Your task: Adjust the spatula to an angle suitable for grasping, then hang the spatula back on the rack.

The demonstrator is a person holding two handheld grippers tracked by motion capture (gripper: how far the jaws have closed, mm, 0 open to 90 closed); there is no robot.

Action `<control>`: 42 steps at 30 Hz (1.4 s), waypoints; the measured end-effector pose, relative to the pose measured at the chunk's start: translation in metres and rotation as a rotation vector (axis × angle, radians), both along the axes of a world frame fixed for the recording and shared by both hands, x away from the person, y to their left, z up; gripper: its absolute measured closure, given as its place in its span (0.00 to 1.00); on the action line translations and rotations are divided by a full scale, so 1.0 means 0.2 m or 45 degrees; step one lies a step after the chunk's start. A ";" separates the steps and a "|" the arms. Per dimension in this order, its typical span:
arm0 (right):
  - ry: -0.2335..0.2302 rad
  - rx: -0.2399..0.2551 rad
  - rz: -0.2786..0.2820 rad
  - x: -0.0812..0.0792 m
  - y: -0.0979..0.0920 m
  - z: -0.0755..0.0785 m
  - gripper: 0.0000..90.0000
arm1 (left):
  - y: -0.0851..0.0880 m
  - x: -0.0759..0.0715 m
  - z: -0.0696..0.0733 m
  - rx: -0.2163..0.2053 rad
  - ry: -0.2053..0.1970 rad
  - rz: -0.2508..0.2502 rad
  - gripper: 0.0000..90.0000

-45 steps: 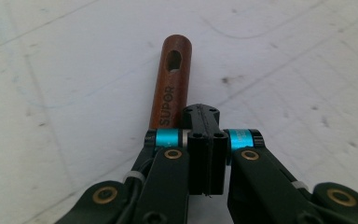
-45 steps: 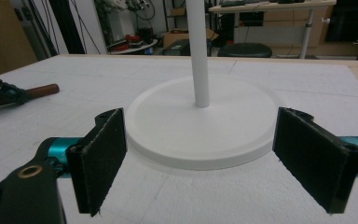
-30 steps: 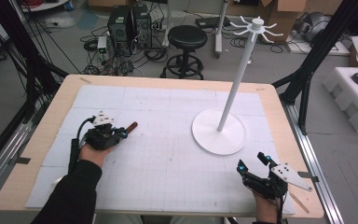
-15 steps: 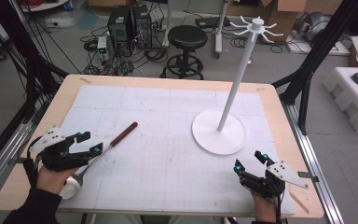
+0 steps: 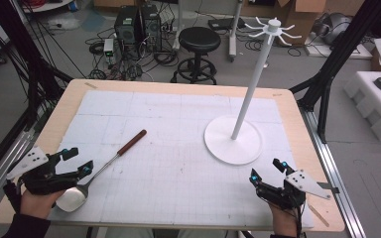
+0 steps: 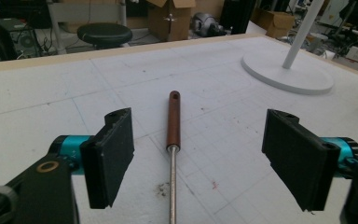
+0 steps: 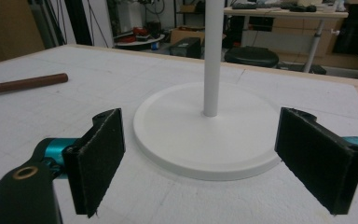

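A long spoon lies slantwise on the white mat, with a brown wooden handle (image 5: 132,142) (image 6: 173,119), a thin metal shaft and a pale bowl (image 5: 72,198). My left gripper (image 5: 79,160) (image 6: 200,140) sits at the front left, by the bowl end. It is open; its jaws have just opened wide and eased in a touch. The shaft runs between them, untouched. My right gripper (image 5: 267,169) (image 7: 205,154) rests open at the front right and faces the white stand's round base (image 5: 233,140) (image 7: 205,135). Nothing is between its jaws.
The stand's thin pole rises to a ring of hooks (image 5: 274,27). The wooden table rim (image 5: 178,87) frames the mat. Beyond it are a black stool (image 5: 198,39), computer cases and floor cables. Black frame legs stand at both sides, and white foam blocks (image 5: 377,104) lie at the right.
The left gripper let go of the spoon and drew back from the mat's left middle to the front left corner. The spoon now lies free on the mat. The right gripper stayed put.
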State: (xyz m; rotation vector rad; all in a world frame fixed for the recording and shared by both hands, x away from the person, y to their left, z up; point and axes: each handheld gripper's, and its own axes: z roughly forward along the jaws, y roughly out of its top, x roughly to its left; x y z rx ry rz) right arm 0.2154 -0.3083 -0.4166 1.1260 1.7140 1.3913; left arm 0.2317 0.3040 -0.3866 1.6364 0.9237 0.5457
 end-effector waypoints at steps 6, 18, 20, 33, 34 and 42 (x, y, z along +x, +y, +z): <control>0.018 -0.029 0.060 -0.01 0.04 0.04 0.16 | 0.04 -0.01 -0.03 -0.041 -0.019 0.029 0.30; 0.060 -0.005 0.090 0.00 0.03 0.05 0.17 | -0.01 -0.02 -0.02 -0.016 -0.006 0.017 0.30; 0.047 -0.005 0.092 0.00 0.02 0.05 0.17 | -0.02 -0.01 -0.02 -0.021 -0.001 0.018 0.30; 0.041 -0.017 0.098 -0.03 0.03 0.05 0.17 | -0.03 0.06 -0.01 0.078 0.114 -0.041 0.30; 0.036 -0.024 0.099 -0.03 0.03 0.05 0.17 | -0.04 0.07 -0.01 0.098 0.124 -0.044 0.31; 0.033 -0.024 0.119 -0.04 0.05 0.05 0.17 | -0.08 0.17 -0.01 0.225 0.246 -0.087 0.41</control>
